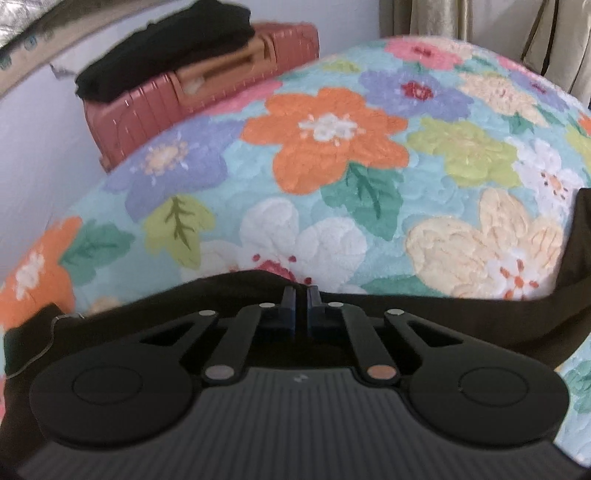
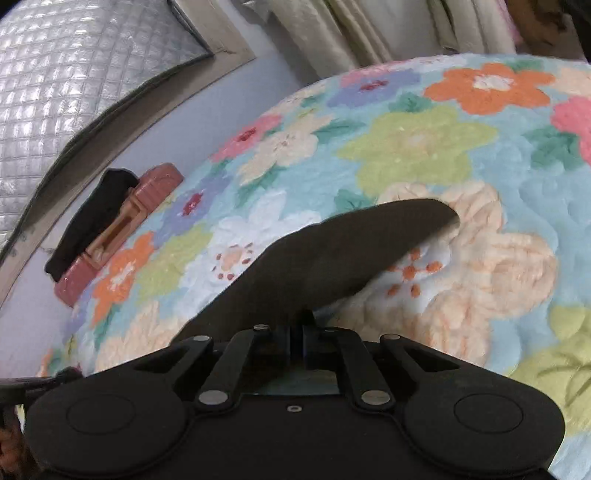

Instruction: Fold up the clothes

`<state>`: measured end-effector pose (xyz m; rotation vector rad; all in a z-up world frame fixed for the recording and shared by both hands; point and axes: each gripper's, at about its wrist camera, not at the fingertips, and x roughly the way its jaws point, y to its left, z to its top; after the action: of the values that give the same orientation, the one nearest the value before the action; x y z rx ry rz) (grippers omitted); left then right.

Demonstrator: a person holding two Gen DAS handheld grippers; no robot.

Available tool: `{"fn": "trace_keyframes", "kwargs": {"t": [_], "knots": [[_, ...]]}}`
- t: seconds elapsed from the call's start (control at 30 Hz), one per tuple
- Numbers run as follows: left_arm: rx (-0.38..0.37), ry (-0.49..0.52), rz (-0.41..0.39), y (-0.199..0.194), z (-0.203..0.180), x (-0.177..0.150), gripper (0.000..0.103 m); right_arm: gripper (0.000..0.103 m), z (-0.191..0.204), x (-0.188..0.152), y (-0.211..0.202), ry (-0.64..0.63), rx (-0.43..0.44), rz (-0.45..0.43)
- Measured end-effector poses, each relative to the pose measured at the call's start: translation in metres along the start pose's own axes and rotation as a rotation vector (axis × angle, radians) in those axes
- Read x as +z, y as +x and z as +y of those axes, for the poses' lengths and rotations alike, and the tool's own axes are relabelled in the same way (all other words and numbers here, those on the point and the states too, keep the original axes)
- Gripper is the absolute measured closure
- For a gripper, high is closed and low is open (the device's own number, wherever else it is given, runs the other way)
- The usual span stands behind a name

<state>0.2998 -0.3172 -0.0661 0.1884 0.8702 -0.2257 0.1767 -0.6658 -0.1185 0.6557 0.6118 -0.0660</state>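
Observation:
A dark brown garment (image 1: 498,314) lies on a bed covered by a floral blanket (image 1: 332,147). In the left wrist view its edge runs across the bottom of the picture and rises at the right. My left gripper (image 1: 300,291) is shut on that edge, with the cloth pinched between the blue pads. In the right wrist view a flap of the same garment (image 2: 351,251) stands up from the jaws and curves over the blanket (image 2: 424,147). My right gripper (image 2: 300,325) is shut on the flap's lower end. The rest of the garment is hidden beneath both grippers.
A pink suitcase (image 1: 147,99) stands beside the bed at the far left, with folded black clothes (image 1: 166,55) on top; both also show in the right wrist view as suitcase (image 2: 147,188) and black clothes (image 2: 92,221). Curtains (image 2: 369,29) hang behind the bed. A silver quilted panel (image 2: 74,74) fills the upper left.

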Motion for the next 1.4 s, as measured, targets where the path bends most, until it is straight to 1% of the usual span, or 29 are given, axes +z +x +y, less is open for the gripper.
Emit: {"fn": "trace_keyframes", "kwargs": {"t": [0.07,0.13,0.2,0.27,0.3,0.33,0.37,0.4,0.43,0.5,0.53,0.57,0.6,0.63,0.67,0.73,0.8,0.83,0.87,0.9,0.97,1.0,1.07,1.13,1.23,1.27,1.3,1.33,1.4], "knots": [[-0.018,-0.050,-0.063,-0.011,0.010,0.004,0.099,0.095,0.008,0.006,-0.017,-0.006,0.035,-0.044],[-0.034,-0.097,-0.117,-0.023,0.021,0.010,0.099,0.095,0.022,0.018,-0.042,-0.063,0.033,-0.121],[-0.047,-0.130,-0.171,-0.034,0.031,0.018,0.099,0.095,0.032,0.034,-0.063,-0.089,0.049,-0.162],[-0.049,-0.182,-0.226,-0.041,0.040,0.023,0.099,0.095,0.054,0.061,-0.059,-0.185,0.040,-0.103],[-0.041,-0.207,-0.239,-0.039,0.043,0.025,0.099,0.095,0.064,0.075,-0.057,-0.235,0.034,-0.071],[-0.028,-0.229,-0.242,-0.035,0.045,0.028,0.099,0.095,0.078,0.092,-0.046,-0.323,0.016,-0.009],[-0.009,-0.248,-0.238,-0.028,0.047,0.032,0.099,0.095,0.089,0.107,-0.031,-0.385,-0.024,0.011],[0.021,-0.263,-0.227,-0.019,0.049,0.035,0.099,0.086,0.100,0.122,-0.016,-0.442,-0.067,0.025],[0.056,-0.275,-0.215,-0.010,0.051,0.039,0.099,0.073,0.103,0.128,-0.002,-0.459,-0.103,0.037],[0.118,-0.336,-0.166,0.008,0.059,0.046,0.097,0.063,0.106,0.139,0.025,-0.483,-0.172,0.061],[0.117,-0.381,-0.142,0.014,0.066,0.047,0.097,0.063,0.105,0.135,0.026,-0.470,-0.211,0.060],[0.097,-0.424,-0.135,0.016,0.072,0.046,0.097,0.062,0.103,0.126,0.019,-0.452,-0.202,0.043],[0.081,-0.455,-0.137,0.015,0.075,0.043,0.094,0.053,0.100,0.116,0.010,-0.434,-0.185,0.025],[0.072,-0.458,-0.138,0.013,0.076,0.041,0.092,0.047,0.097,0.101,-0.001,-0.411,-0.156,0.019],[0.064,-0.431,-0.137,0.009,0.073,0.038,0.089,0.039,0.092,0.085,-0.014,-0.386,-0.124,0.014],[0.075,-0.330,-0.148,-0.007,0.063,0.029,0.084,0.039,0.084,0.050,-0.038,-0.331,-0.059,0.045],[0.077,-0.245,-0.166,-0.032,0.051,0.012,0.068,0.039,0.080,0.018,-0.057,-0.314,0.025,0.076],[0.069,-0.212,-0.169,-0.047,0.044,0.002,0.064,0.039,0.078,0.002,-0.067,-0.306,0.067,0.091],[0.060,-0.176,-0.167,-0.062,0.038,-0.010,0.061,0.039,0.076,-0.014,-0.076,-0.298,0.110,0.106],[0.056,-0.140,-0.160,-0.080,0.033,-0.025,0.061,0.039,0.080,-0.025,-0.079,-0.302,0.133,0.133],[0.047,-0.107,-0.145,-0.111,0.026,-0.052,0.057,0.039,0.088,-0.046,-0.084,-0.314,0.175,0.192],[0.028,-0.111,-0.137,-0.127,0.025,-0.068,0.053,0.039,0.096,-0.051,-0.087,-0.333,0.193,0.201],[-0.017,-0.133,-0.124,-0.157,0.026,-0.098,0.050,0.039,0.111,-0.060,-0.091,-0.376,0.239,0.215],[-0.044,-0.156,-0.114,-0.183,0.028,-0.129,0.046,0.035,0.121,-0.067,-0.092,-0.405,0.288,0.233],[-0.077,-0.164,-0.062,-0.209,0.031,-0.172,0.038,0.035,0.120,-0.079,-0.084,-0.371,0.330,0.274],[-0.084,-0.160,-0.041,-0.215,0.031,-0.184,0.033,0.035,0.117,-0.082,-0.080,-0.360,0.338,0.290],[-0.070,-0.143,-0.030,-0.220,0.029,-0.194,0.030,0.035,0.117,-0.085,-0.075,-0.377,0.346,0.310],[-0.044,-0.119,-0.026,-0.226,0.026,-0.204,0.030,0.035,0.118,-0.089,-0.070,-0.398,0.354,0.329],[0.038,-0.046,-0.041,-0.239,0.016,-0.219,0.026,0.035,0.117,-0.095,-0.062,-0.443,0.373,0.351]]}}
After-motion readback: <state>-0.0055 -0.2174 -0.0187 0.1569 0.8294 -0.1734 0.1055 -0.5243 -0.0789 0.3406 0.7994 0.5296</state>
